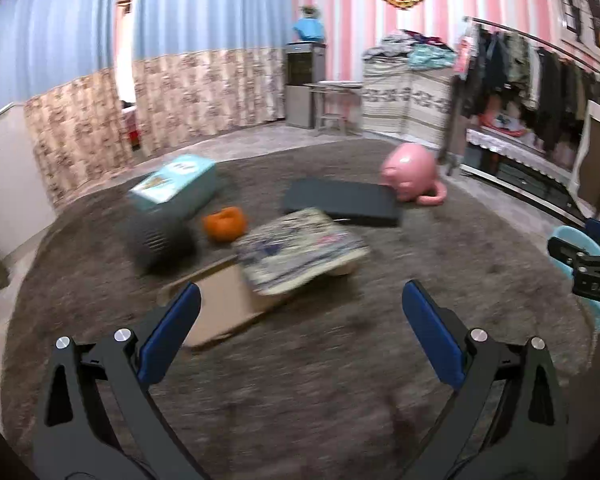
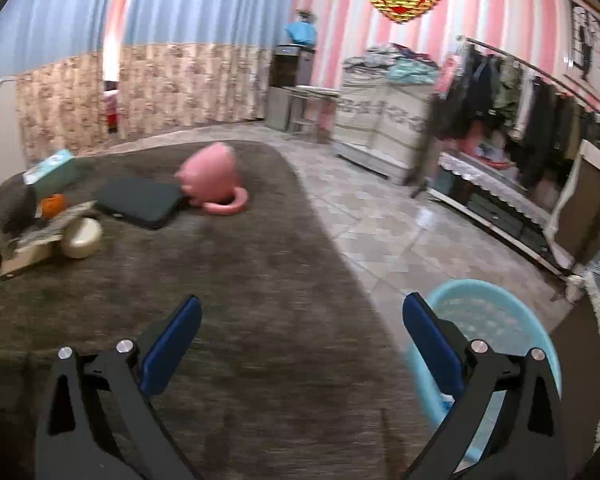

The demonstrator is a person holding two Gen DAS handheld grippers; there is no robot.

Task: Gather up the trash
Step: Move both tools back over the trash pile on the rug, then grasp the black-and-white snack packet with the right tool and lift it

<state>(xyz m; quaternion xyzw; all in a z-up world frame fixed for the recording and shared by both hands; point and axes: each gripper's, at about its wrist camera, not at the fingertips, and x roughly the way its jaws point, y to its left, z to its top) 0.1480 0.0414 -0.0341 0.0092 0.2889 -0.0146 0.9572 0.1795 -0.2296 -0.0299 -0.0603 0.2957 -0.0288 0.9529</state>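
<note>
Left wrist view: we see the left gripper (image 1: 300,316) spread wide above a grey-brown carpet (image 1: 320,380), its blue pads (image 1: 168,340) holding nothing. Just beyond the fingertips lies a cluster of litter. A flat cardboard piece (image 1: 220,312) lies nearest, its far edge under a patterned flat pack (image 1: 300,248) that rests tilted on it. To the left of these sit an orange object (image 1: 224,224), a dark rounded object (image 1: 160,240) and, touching it on the far side, a teal box (image 1: 176,184). A dark flat case (image 1: 344,200) lies farther off, with a pink pig-shaped toy (image 1: 412,172) touching its far right corner. At the right edge we see part of the right gripper (image 1: 592,272) in front of a light blue basket (image 1: 572,240). Everything is motion-blurred.

Right wrist view: we see the right gripper (image 2: 300,320) likewise spread wide and empty, above the carpet (image 2: 220,280) edge where it meets a tiled floor (image 2: 380,220). The light blue basket (image 2: 496,320) stands on the near right, partly behind the right finger; its contents cannot be told. The litter lies well apart on the far left: the teal box (image 2: 52,168), the orange object (image 2: 52,204), the cardboard piece (image 2: 20,260), the dark flat case (image 2: 140,200), the pink toy (image 2: 216,180) and a pale rounded object (image 2: 82,238).
</note>
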